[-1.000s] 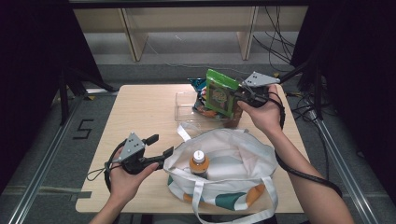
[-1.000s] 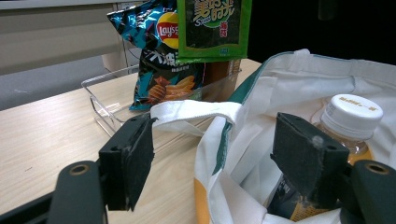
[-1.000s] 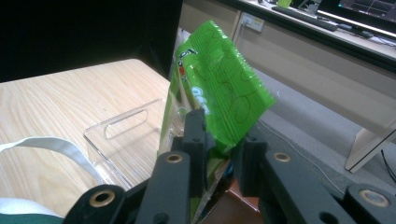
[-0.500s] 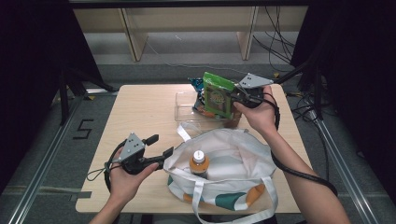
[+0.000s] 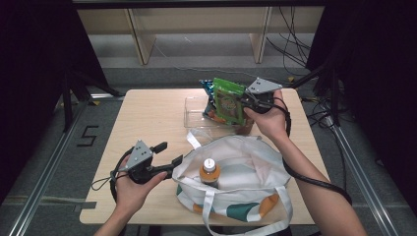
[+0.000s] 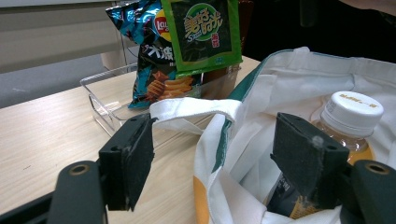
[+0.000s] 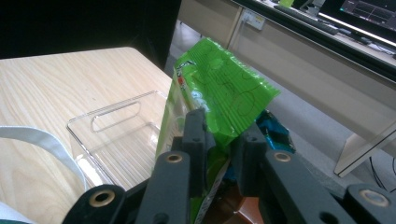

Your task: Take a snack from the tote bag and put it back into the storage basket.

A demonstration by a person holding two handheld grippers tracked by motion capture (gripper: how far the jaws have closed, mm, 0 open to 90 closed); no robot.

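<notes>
Green snack packet [image 5: 229,100] pinched by its top edge between the right gripper [image 5: 247,102] jaws, held over the clear plastic bin [image 5: 195,112] beyond the tote bag [image 5: 246,162].

Risked slipping loose: thin foil gripped only at the edge, so could have swung, caught the bag rim or a white strap [image 6: 196,108] and dropped outside the bag. Left gripper [image 5: 171,161] jaws spread wide beside the bag mouth, holding nothing, so the opening could have sagged shut. Counted: one green packet, one blue crisp bag [image 6: 149,51] standing in the bin, one capped bottle [image 5: 209,170] inside the tote, one bin, one tote.
</notes>
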